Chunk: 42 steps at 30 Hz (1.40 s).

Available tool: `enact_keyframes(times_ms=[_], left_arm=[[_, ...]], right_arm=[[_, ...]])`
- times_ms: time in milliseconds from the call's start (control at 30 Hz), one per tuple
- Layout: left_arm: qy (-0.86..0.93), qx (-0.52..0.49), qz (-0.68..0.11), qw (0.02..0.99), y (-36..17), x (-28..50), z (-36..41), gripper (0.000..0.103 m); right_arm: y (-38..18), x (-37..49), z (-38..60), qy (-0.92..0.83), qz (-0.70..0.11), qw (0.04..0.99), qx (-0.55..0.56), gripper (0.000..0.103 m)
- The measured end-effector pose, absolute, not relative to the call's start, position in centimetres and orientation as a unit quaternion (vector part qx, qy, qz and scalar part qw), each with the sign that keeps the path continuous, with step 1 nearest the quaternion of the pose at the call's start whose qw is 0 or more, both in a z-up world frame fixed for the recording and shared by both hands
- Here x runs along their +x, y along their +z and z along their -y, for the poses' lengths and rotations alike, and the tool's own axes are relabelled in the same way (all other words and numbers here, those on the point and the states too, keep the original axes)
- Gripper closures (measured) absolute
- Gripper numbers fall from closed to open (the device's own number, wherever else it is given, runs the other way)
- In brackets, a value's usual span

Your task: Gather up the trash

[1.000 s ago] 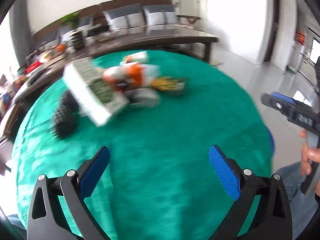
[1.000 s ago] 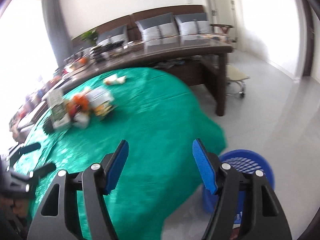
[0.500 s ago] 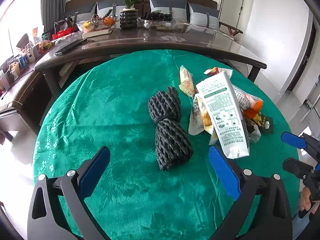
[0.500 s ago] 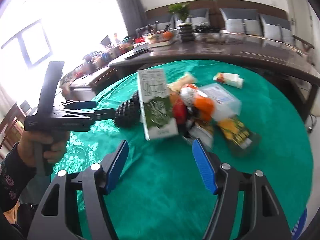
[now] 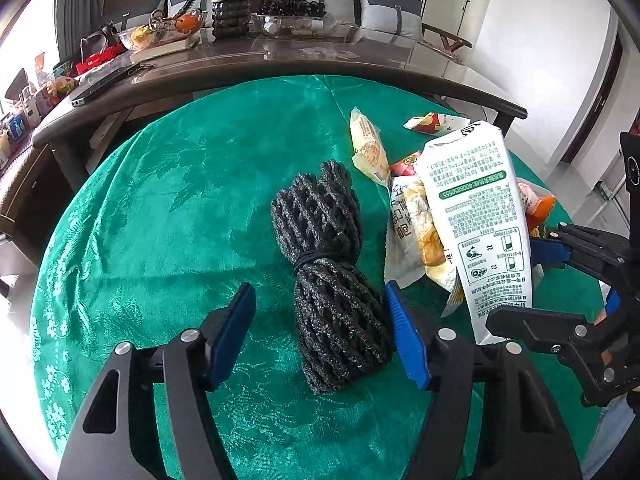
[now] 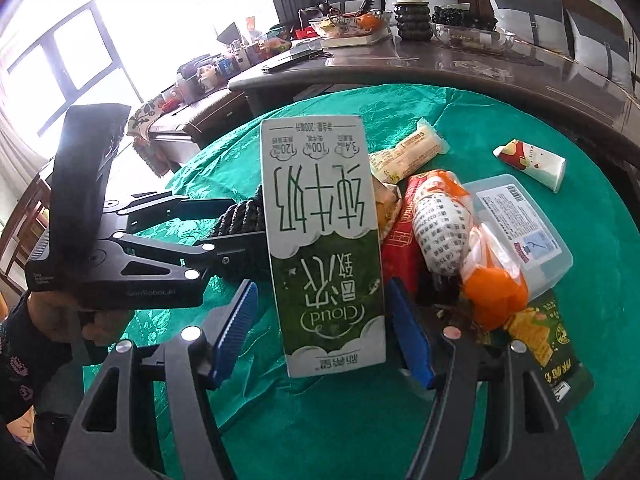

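a: nearest first — left gripper [image 5: 320, 332] has just been closing, jaws either side of the black net [image 5: 328, 264]; one pad looks to touch it, the other is apart, so no clamp yet.

b: and the right gripper [image 6: 320, 328]?

a: it straddles the carton [image 6: 320, 236], which lies on the pile. jaws have just been narrowing; one pad sits at its edge, the other shows a gap. not gripped, i'd say.

b: so nothing collected?

a: by the look of it, no — wrappers [image 6: 436, 220], the plastic box [image 6: 520, 228] and a far packet [image 6: 532, 162] all lie on the green cloth [image 5: 180, 200]. no bin in sight now. nearly everything remains.
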<state>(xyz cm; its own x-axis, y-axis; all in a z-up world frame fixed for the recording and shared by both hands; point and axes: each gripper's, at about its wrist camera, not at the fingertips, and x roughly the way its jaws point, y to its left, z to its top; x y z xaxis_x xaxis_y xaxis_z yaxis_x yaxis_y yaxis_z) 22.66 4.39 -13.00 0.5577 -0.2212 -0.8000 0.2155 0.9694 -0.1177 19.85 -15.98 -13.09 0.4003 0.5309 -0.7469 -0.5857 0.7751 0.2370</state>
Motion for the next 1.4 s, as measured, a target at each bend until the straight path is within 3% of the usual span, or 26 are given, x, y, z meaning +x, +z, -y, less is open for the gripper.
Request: enact_keyframes(times_ms=[33, 67, 167, 433, 667, 833, 867, 900, 1067, 1400], left_arm=[[-0.128, -0.009, -0.454, 0.882, -13.1, 22.7, -4.5, 0.048], [-0.134, -0.014, -0.454, 0.881, -13.2, 22.6, -4.6, 0.060], [-0.135, -0.005, -0.447, 0.884, -12.9, 22.0, -4.3, 0.069], [-0.143, -0.025, -0.436, 0.888, -9.7, 15.7, -5.2, 0.071], [-0.151, 0.002, -0.454, 0.878, -11.0, 8.6, -2.2, 0.069], [-0.143, 0.032, -0.452, 0.880, -12.3, 7.9, 0.0, 0.062], [-0.138, 0.036, -0.448, 0.882, -12.3, 7.8, 0.1, 0.052], [-0.132, 0.038, -0.447, 0.884, -12.4, 7.8, 0.0, 0.036], [-0.122, 0.018, -0.447, 0.886, -12.6, 7.9, -0.8, 0.020], [-0.094, 0.046, -0.445, 0.890, -12.5, 8.1, -0.6, 0.018]], right_arm=[[-13.1, 20.1, 16.0, 0.331, -0.437, 0.836, -0.029, 0.047], [-13.0, 20.1, 16.0, 0.326, -0.439, 0.837, -0.028, 0.055], [-12.4, 19.7, 16.3, 0.320, -0.437, 0.841, -0.020, 0.056], [-9.5, 12.7, 21.0, 0.318, -0.447, 0.836, 0.009, 0.056], [-10.6, 8.4, 26.1, 0.162, -0.516, 0.840, -0.050, 0.056], [-12.5, 8.0, 25.8, 0.138, -0.520, 0.840, -0.063, 0.054], [-12.7, 8.0, 25.8, 0.136, -0.518, 0.843, -0.058, 0.054], [-12.9, 8.0, 25.8, 0.136, -0.517, 0.844, -0.049, 0.048], [-13.3, 8.1, 26.0, 0.143, -0.518, 0.843, -0.023, 0.041], [-12.4, 8.7, 26.1, 0.148, -0.514, 0.844, -0.030, 0.035]])
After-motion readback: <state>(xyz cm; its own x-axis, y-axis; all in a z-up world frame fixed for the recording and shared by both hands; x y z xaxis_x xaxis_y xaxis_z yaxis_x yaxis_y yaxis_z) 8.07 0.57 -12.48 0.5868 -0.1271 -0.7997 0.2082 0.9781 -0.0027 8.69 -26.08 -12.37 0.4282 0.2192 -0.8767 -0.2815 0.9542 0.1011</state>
